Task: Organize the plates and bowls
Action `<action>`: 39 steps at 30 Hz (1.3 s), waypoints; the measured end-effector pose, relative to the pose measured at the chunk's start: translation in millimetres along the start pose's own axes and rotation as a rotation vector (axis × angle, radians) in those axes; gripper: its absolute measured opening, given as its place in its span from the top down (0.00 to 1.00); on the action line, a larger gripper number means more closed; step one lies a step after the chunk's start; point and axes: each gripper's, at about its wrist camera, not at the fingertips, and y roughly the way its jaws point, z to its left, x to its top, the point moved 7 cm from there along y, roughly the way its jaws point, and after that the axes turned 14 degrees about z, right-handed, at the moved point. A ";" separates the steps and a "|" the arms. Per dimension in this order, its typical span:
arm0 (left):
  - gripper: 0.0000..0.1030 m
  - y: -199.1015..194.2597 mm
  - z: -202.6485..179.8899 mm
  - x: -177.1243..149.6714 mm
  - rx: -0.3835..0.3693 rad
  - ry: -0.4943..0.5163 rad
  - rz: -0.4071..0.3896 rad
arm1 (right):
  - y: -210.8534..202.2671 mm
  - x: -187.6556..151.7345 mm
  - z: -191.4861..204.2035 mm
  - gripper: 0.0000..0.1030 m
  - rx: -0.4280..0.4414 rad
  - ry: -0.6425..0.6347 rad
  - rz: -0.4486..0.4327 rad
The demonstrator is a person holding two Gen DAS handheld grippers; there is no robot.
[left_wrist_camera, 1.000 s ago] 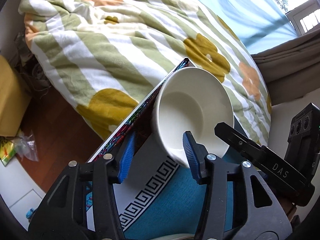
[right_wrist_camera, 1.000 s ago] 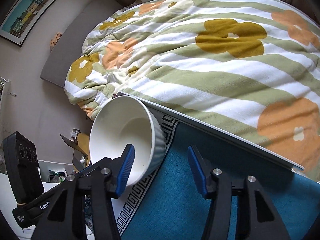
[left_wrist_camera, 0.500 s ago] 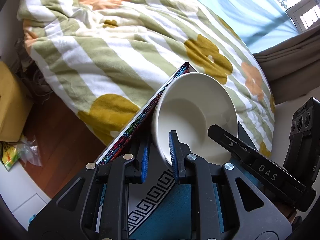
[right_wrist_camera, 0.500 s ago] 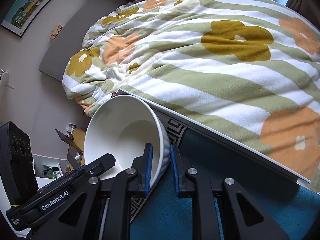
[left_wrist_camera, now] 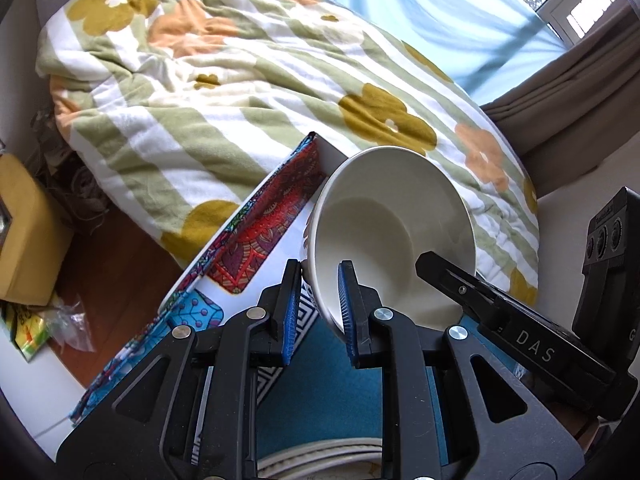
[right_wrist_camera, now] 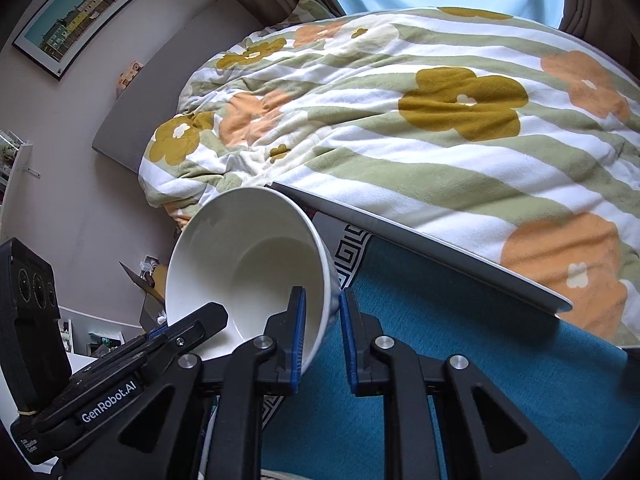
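Observation:
A white ribbed bowl [left_wrist_camera: 384, 232] is held in the air, tilted, above a table with a teal cloth [left_wrist_camera: 320, 412]. My left gripper [left_wrist_camera: 318, 312] is shut on the bowl's near rim. My right gripper [right_wrist_camera: 322, 334] is shut on the opposite side of the rim; the bowl shows in the right wrist view [right_wrist_camera: 248, 276] too. Each gripper appears in the other's view, the right one [left_wrist_camera: 516, 340] and the left one [right_wrist_camera: 120, 380]. The rim of a white plate [left_wrist_camera: 320, 460] shows at the bottom edge under my left gripper.
A bed with a striped floral duvet [left_wrist_camera: 248, 92] lies right behind the table's white edge [right_wrist_camera: 420, 252]. A patterned cloth [left_wrist_camera: 260, 232] hangs at the table's left side. Wooden floor [left_wrist_camera: 112, 264] and a yellow box [left_wrist_camera: 24, 232] are at left.
Both grippers went from open beside the bowl's rim to shut on it, then lifted the bowl; it now sits higher and more tilted above the cloth.

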 end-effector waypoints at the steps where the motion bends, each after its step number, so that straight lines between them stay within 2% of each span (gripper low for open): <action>1: 0.84 -6.8 -4.9 -6.2 -0.002 0.009 -0.007 | -7.6 -5.4 0.8 0.85 -0.002 -0.002 -0.009; 11: 0.84 -61.7 -66.0 -92.6 -0.023 0.118 -0.041 | -90.2 -89.0 -4.6 0.85 -0.040 0.020 -0.098; 19: 0.84 -78.2 -131.9 -182.4 -0.055 0.241 -0.021 | -155.3 -178.4 -37.8 0.85 -0.086 0.095 -0.166; 24: 0.84 -72.0 -175.5 -237.6 -0.078 0.328 0.025 | -190.4 -236.3 -66.7 0.85 -0.123 0.151 -0.199; 31: 0.84 -48.9 -232.9 -301.1 -0.099 0.480 0.131 | -225.5 -309.1 -119.0 0.85 -0.174 0.284 -0.232; 39: 0.84 -10.3 -261.4 -350.7 -0.054 0.600 0.244 | -227.7 -361.5 -161.9 0.85 -0.215 0.400 -0.222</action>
